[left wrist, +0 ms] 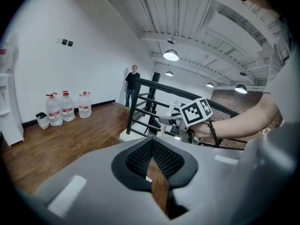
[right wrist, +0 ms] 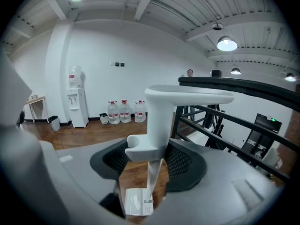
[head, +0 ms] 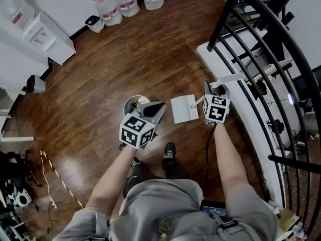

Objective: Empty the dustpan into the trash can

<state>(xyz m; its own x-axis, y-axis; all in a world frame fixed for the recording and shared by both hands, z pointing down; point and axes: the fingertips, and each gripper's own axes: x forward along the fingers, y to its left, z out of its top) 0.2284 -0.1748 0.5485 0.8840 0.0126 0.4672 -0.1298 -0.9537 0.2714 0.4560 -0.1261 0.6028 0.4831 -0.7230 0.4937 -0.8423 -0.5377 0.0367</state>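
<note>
A small round white trash can (head: pixel 132 103) stands on the wooden floor in front of my feet. My left gripper (head: pixel 154 108) hangs over its right side, half hiding it. In the left gripper view its jaws (left wrist: pixel 151 143) are shut with nothing between them. My right gripper (head: pixel 213 89) is shut on the upright white handle (right wrist: pixel 158 121) of the long-handled dustpan. The white pan (head: pixel 184 108) hangs low to the right of the can, and shows below the jaws (right wrist: pixel 136 201). The right gripper (left wrist: pixel 180 122) also shows in the left gripper view, at the railing.
A black stair railing (head: pixel 261 49) and a white ledge (head: pixel 225 64) run along the right. Water bottles (head: pixel 120 4), a small bin (head: pixel 94 23) and a water dispenser (head: pixel 42 31) stand at the far wall. Yellow-black tape (head: pixel 57 177) lies at the left. A person (left wrist: pixel 133 84) stands far off.
</note>
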